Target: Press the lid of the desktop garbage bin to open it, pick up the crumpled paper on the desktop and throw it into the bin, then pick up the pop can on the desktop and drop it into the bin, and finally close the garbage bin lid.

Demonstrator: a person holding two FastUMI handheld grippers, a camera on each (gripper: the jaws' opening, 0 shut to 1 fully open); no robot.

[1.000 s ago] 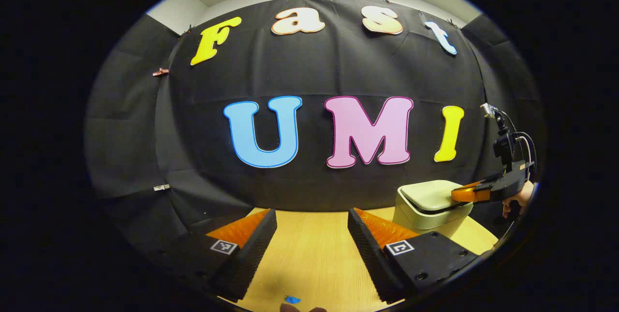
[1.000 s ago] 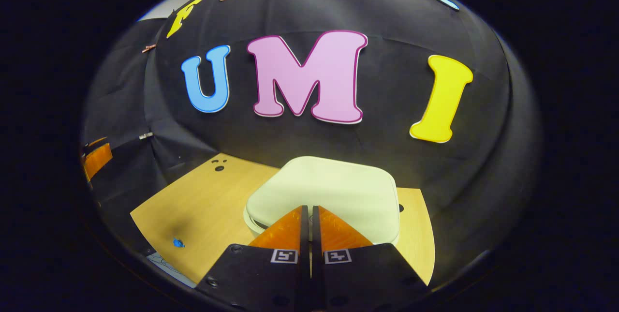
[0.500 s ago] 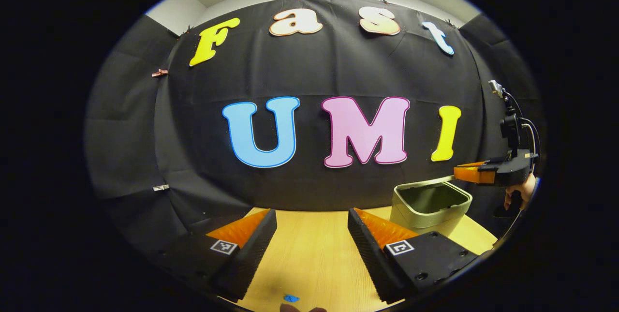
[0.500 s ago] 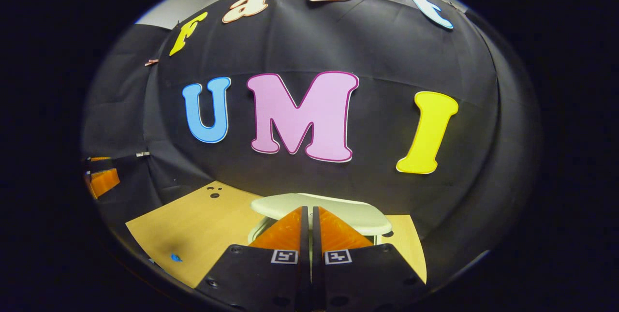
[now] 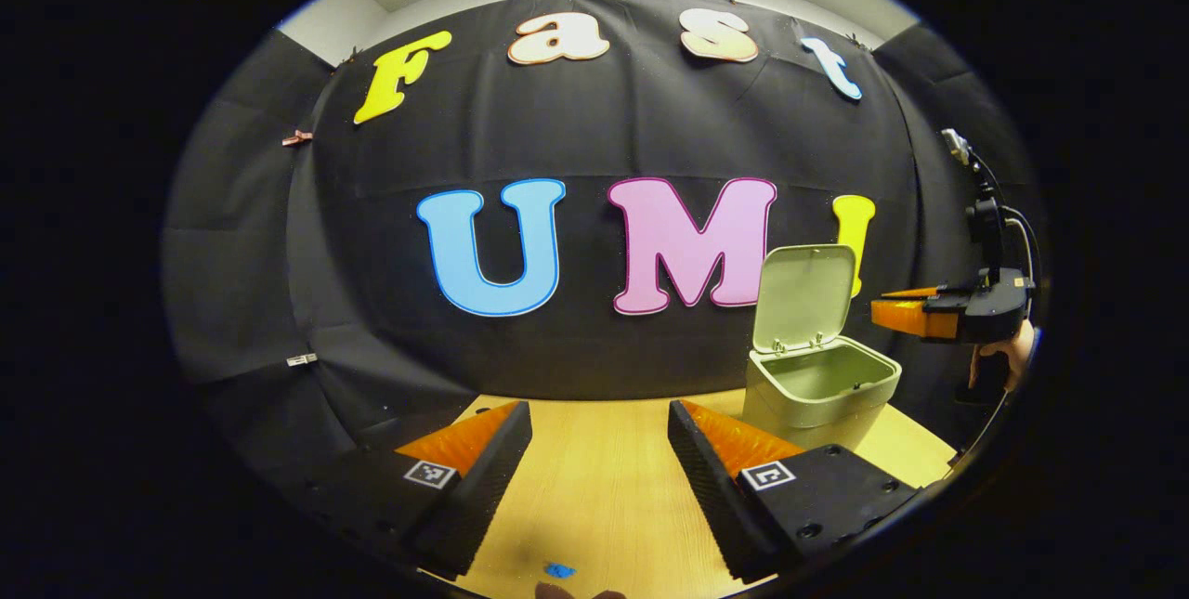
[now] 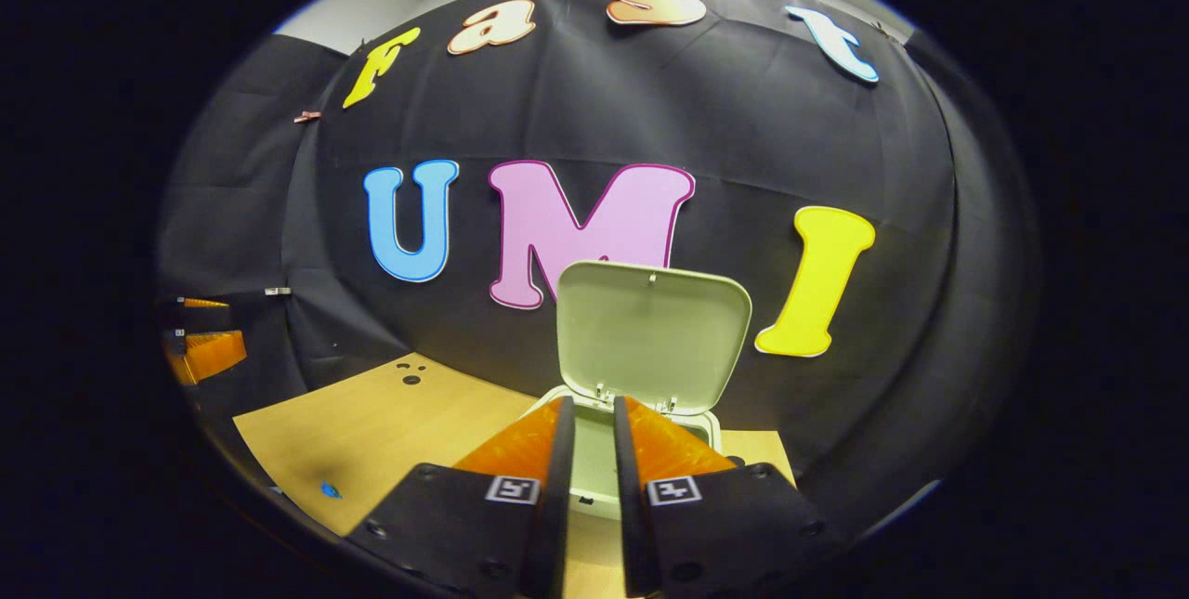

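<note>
In the left gripper view the garbage bin (image 5: 819, 390) stands at the lower right of the frame on the wooden bench (image 5: 604, 488), its lid (image 5: 804, 297) swung upright against the black cloth wall (image 5: 594, 144). The left gripper (image 5: 599, 450) at the bottom centre has its fingers spread wide with nothing between them. The right gripper (image 5: 906, 314), held in a hand (image 5: 1008, 358) at the right edge, hovers level just beside the raised lid; in the right gripper view its fingers (image 6: 557, 450) at the bottom centre stand only a narrow gap apart, holding nothing, with the open bin directly ahead and a small blue mark (image 6: 329, 489) on the bench at lower left.
</note>
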